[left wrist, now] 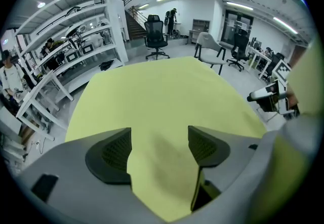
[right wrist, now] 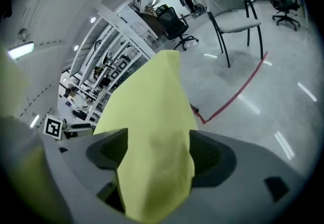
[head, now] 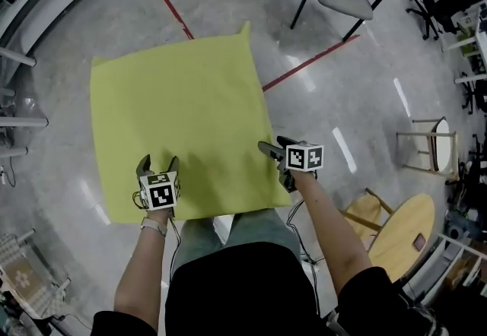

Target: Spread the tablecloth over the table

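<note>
Now left gripper (head: 158,164) and right gripper (head: 272,145) stand wide over the tablecloth (head: 183,106).

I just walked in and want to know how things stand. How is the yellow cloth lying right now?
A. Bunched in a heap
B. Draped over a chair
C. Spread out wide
C: the cloth lies opened out as one broad sheet, with the left gripper and the right gripper at its near edge.
</note>
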`<state>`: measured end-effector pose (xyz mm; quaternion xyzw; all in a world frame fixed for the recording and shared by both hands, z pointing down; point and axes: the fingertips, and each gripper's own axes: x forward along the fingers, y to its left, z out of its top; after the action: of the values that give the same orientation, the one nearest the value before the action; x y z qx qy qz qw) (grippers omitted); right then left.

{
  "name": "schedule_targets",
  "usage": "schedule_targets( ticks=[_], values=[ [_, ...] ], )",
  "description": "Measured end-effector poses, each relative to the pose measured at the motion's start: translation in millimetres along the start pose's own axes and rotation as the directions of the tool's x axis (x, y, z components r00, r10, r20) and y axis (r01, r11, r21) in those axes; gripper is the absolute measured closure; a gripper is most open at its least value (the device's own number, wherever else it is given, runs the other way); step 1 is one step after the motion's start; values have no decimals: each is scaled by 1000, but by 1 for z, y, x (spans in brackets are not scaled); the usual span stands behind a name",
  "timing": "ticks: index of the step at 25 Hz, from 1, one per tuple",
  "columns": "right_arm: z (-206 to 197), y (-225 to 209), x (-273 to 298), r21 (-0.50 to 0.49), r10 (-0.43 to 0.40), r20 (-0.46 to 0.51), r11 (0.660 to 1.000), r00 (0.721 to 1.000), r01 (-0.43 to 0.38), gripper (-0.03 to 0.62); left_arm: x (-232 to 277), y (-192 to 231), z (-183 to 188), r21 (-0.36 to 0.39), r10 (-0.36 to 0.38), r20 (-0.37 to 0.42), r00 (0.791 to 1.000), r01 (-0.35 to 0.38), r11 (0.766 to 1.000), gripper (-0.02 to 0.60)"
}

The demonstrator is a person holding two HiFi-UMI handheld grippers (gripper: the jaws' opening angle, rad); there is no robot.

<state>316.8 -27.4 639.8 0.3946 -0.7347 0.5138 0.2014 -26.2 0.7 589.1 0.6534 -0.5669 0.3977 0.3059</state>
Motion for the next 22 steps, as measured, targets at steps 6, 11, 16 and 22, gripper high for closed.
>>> schedule_targets(
  ticks=[6, 11, 16, 22],
  values=[
    [-10, 0, 28, 74, 30, -63, 997, 998, -25, 229, -10, -4, -23, -3, -19, -30, 999, 18, 1000, 233],
    [-15, -3, 34, 141, 50, -41, 989, 998, -44, 301, -17, 1, -40, 6, -31, -54, 998, 31, 999, 233],
    [-13, 9, 31, 165, 103, 29, 981, 994, -106, 432, -22, 6, -49, 33, -38, -73, 997, 41, 999, 233],
    [-13, 15, 19, 131, 70, 89, 988, 994, -82, 504, -20, 12, -54, 59, -50, -90, 995, 55, 997, 233]
  ],
)
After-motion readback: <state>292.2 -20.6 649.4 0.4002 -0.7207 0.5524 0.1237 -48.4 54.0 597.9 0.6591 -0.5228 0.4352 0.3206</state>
